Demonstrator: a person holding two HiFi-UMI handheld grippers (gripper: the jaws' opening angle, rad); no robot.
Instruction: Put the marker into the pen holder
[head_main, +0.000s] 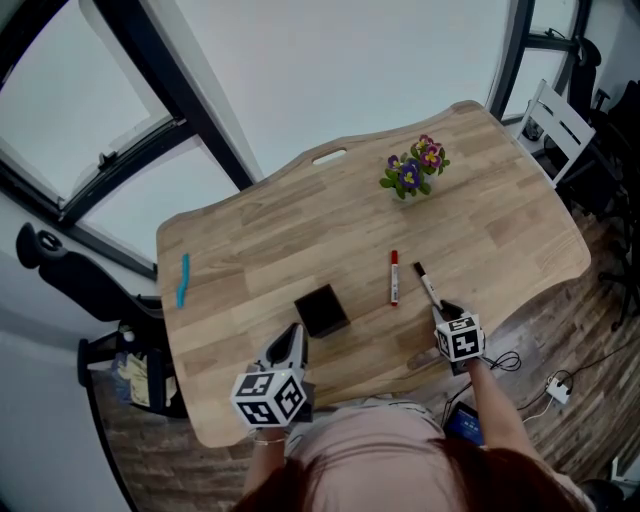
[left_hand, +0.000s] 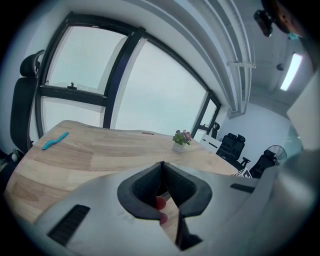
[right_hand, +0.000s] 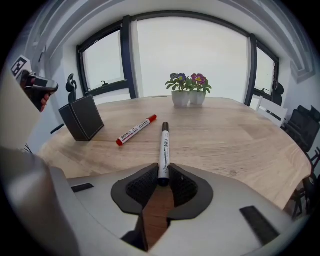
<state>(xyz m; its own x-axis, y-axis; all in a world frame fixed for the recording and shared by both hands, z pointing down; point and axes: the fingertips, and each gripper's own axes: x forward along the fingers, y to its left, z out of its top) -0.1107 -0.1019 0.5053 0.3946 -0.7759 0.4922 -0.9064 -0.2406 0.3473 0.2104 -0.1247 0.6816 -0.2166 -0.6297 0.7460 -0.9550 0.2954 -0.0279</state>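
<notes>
— Two markers on the desk (right_hand: 240, 135): which one is in play?
— The black marker (right_hand: 163, 150). Its near end sits between the right gripper's (right_hand: 161, 175) jaws, and the pads look closed onto it from both sides. It lies flat on the wood.
— And its long axis?
— Straight ahead of that gripper, in line with the jaws, far end pointing toward the flowers (right_hand: 187, 82). The red marker (right_hand: 136, 129) lies just left of it, slanted and apart, with nothing touching it.
— Where is the holder (right_hand: 82, 117) from there?
— Off to the right gripper's left, beyond the red marker. It stands upright. The head view puts it between the two grippers, nearer the left one.
— So the left gripper is closer?
— Yes. The left gripper (left_hand: 163, 170) hangs just short of the holder, but its jaws are pressed together with nothing in them. The right one has the marker, so I judge the carry is its job: lift, swing left over the red marker, tip the black marker upright, then lower it in.
— Any risk?
— The grip is at the very end, so the long free length may droop or swing on the way.
</notes>
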